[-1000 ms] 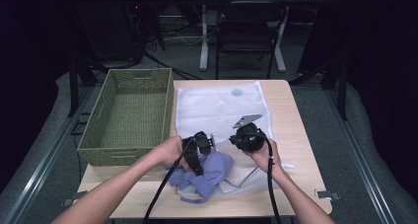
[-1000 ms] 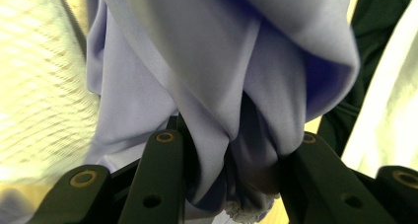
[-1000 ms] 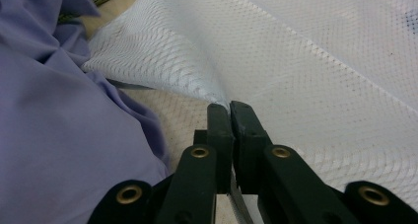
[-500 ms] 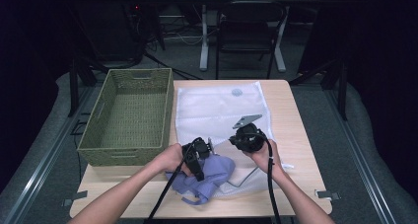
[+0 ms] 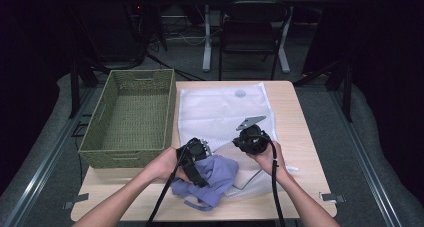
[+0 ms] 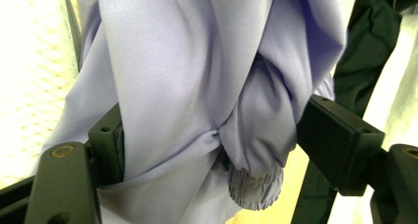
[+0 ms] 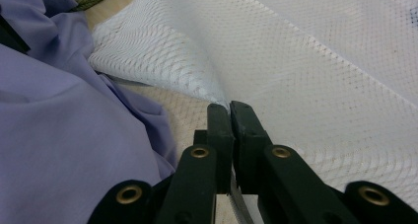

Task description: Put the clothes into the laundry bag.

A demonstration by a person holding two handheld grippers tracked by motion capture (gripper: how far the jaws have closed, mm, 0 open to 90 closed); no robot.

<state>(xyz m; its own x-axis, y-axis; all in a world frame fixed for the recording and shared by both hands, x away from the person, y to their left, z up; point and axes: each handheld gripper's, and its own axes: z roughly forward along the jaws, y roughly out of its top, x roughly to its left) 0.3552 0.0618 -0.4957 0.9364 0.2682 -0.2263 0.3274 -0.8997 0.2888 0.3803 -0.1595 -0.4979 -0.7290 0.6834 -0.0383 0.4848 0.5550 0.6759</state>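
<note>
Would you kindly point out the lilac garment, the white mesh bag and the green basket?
lilac garment [image 6: 197, 86]: left gripper view, bunched cloth between the tool's jaws.
white mesh bag [image 7: 315, 71]: right gripper view, raised upper layer.
green basket [image 5: 122, 157]: high view, near wall.

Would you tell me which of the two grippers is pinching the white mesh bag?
The right gripper: its jaws are shut on the white mesh bag, whereas the left gripper holds the lilac garment.
</note>
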